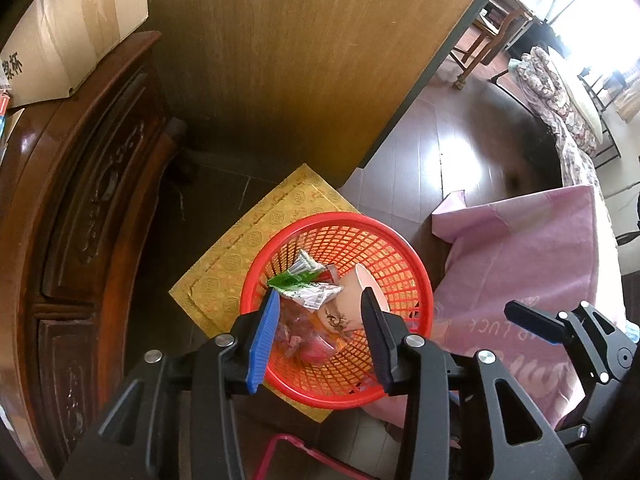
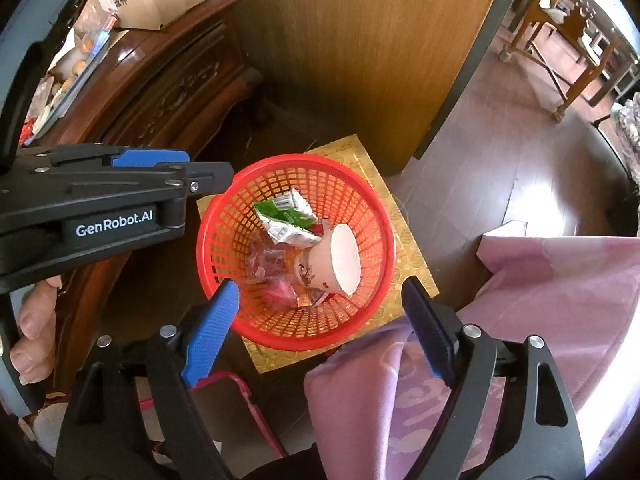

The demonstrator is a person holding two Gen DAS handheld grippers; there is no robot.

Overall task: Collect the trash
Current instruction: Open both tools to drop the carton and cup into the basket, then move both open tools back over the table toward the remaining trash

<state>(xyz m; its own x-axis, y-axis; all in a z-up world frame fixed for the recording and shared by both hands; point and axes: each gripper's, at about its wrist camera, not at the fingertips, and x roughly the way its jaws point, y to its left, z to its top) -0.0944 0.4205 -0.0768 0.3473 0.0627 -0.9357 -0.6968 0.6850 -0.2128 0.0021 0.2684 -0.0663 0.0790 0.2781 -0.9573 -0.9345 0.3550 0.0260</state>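
A red mesh basket (image 1: 404, 256) (image 2: 372, 216) stands on a yellow box on the floor. It holds a paper cup (image 1: 352, 300) (image 2: 332, 264) on its side, a green-and-white wrapper (image 1: 308, 284) (image 2: 286, 216) and clear and red plastic wrappers (image 2: 272, 268). My left gripper (image 1: 320, 300) hovers open and empty above the basket. My right gripper (image 2: 320, 292) is open and empty above the basket's near rim. The left gripper also shows in the right wrist view (image 2: 208, 178), at the basket's left rim.
The yellow box (image 1: 240, 248) (image 2: 416, 252) lies under the basket. A carved dark wood cabinet (image 1: 80, 200) (image 2: 160, 92) stands at the left with a cardboard box (image 1: 76, 24) on top. A wooden door (image 1: 300, 60) is behind. Pink cloth (image 1: 528, 264) (image 2: 540, 300) lies at the right.
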